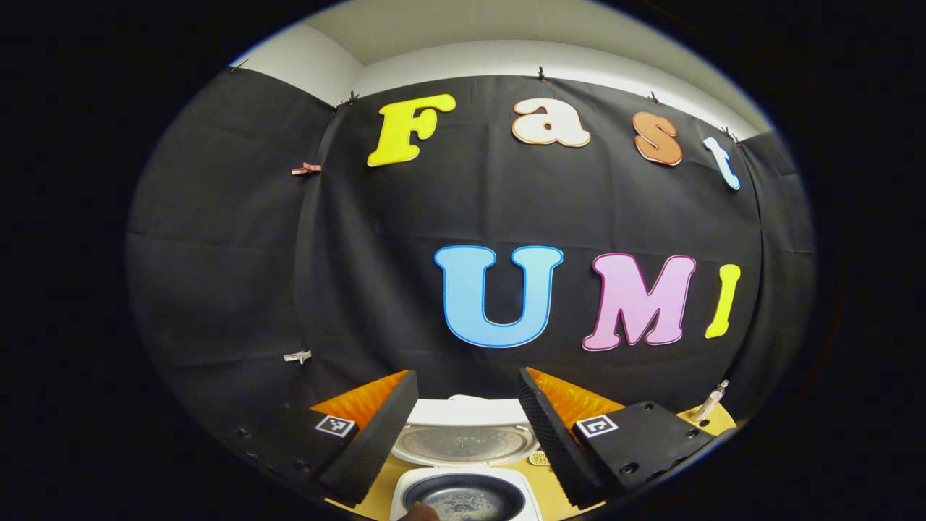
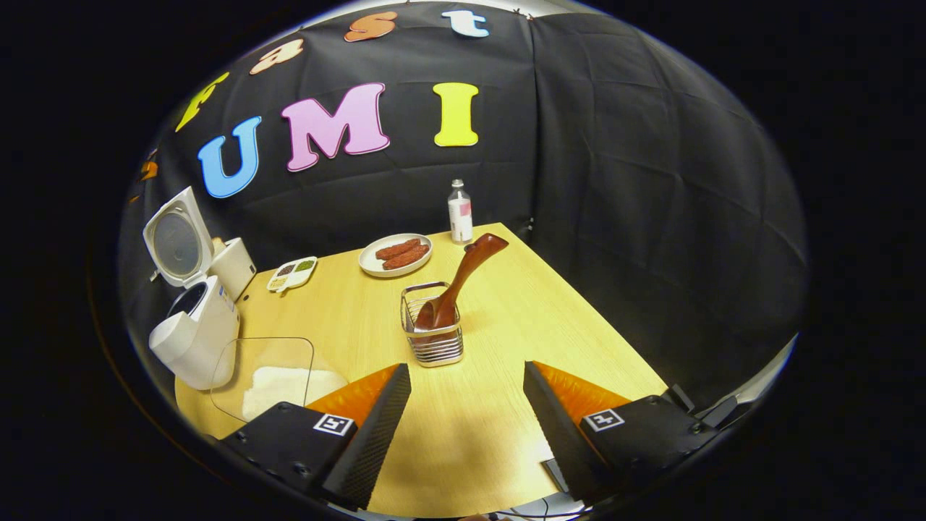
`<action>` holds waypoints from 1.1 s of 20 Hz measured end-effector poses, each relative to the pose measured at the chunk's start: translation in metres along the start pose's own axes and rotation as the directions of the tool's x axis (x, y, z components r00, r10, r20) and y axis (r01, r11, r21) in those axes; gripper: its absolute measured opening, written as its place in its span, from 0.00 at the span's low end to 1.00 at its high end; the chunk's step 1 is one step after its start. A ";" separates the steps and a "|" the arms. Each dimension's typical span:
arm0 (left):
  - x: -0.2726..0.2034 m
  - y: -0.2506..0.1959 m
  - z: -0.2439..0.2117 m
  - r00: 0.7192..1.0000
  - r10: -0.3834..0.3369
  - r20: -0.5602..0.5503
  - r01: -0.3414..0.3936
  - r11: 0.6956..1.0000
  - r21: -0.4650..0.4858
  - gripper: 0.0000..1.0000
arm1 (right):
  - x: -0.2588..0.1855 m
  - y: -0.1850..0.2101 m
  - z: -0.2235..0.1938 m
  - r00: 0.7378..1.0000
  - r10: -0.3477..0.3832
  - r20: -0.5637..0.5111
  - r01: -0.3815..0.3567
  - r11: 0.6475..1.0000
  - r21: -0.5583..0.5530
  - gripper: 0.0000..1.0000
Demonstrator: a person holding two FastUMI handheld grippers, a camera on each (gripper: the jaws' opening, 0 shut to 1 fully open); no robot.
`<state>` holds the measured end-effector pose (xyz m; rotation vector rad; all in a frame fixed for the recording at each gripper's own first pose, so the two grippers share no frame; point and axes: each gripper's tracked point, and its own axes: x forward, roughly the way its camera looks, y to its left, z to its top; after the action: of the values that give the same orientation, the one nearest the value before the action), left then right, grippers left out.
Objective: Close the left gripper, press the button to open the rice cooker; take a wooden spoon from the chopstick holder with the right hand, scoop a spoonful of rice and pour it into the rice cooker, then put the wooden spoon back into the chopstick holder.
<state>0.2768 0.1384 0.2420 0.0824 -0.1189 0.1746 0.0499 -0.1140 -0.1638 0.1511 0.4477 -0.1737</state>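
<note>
Right tool (image 2: 466, 405) gapes empty; your brown wooden spoon (image 2: 457, 284) sits dead ahead mid-counter in the wire chopstick holder (image 2: 432, 340), handle leaning up-right. Left tool (image 1: 466, 427) also open, above the lid-up white rice cooker (image 1: 466, 486).

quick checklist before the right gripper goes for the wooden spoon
1. Rice cooker lid open: ok, lid stands up and the pot shows.
2. Wooden spoon in the chopstick holder: ok, handle leans up and to the right.
3. Right gripper open: ok, fingers apart, nothing between them.
4. Path to the holder: ok, bare table ahead.
5. Rice in the clear container: ok, white heap visible.
6. Left gripper out of the way: cannot tell; open, above the cooker.
</note>
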 end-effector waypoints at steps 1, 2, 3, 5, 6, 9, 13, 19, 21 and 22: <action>0.015 0.003 -0.004 1.000 -0.006 -0.015 0.006 1.000 -0.005 0.95 | 0.003 -0.001 -0.002 1.000 -0.004 -0.003 0.004 1.000 -0.003 0.99; 0.032 0.008 -0.006 1.000 -0.008 -0.020 0.008 1.000 -0.020 0.95 | 0.005 -0.003 -0.005 1.000 -0.008 -0.013 0.008 1.000 -0.006 0.99; 0.050 0.009 -0.011 0.999 -0.019 -0.037 0.017 0.999 -0.031 0.95 | 0.006 -0.006 -0.006 1.000 -0.020 -0.022 0.020 1.000 -0.008 0.99; 0.081 0.015 -0.031 0.995 -0.022 -0.094 0.021 1.000 -0.009 0.95 | 0.008 -0.011 -0.005 0.999 -0.036 -0.030 0.036 0.999 -0.006 1.00; 0.093 0.018 -0.041 0.992 -0.015 -0.123 0.016 1.000 0.007 0.95 | 0.009 -0.012 -0.007 0.999 -0.038 -0.037 0.037 0.999 -0.013 0.99; 0.116 0.020 -0.069 0.980 -0.027 -0.197 0.034 0.999 0.035 0.95 | 0.008 -0.009 -0.011 0.998 -0.034 -0.049 0.031 0.998 -0.053 0.99; 0.119 0.018 -0.097 0.956 -0.039 -0.290 0.043 0.999 0.007 0.96 | 0.004 0.006 -0.019 0.998 -0.003 -0.063 -0.002 0.997 -0.072 0.99; 0.084 0.014 -0.111 0.931 -0.047 -0.362 0.042 0.999 -0.021 0.98 | -0.005 0.024 -0.011 0.999 0.031 -0.028 -0.033 0.996 -0.083 0.99; 0.062 0.011 -0.118 0.931 -0.058 -0.359 0.054 0.998 -0.019 0.99 | -0.010 0.030 -0.012 0.999 0.041 -0.027 -0.043 0.996 -0.080 0.99; 0.049 0.009 -0.123 0.934 -0.064 -0.351 0.063 0.998 -0.014 0.99 | -0.013 0.034 -0.010 0.999 0.049 -0.020 -0.050 0.996 -0.075 0.99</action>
<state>0.3371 0.1668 0.1267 0.0511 0.2412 0.1222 0.0411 -0.0776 -0.1639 0.0896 0.4673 -0.1067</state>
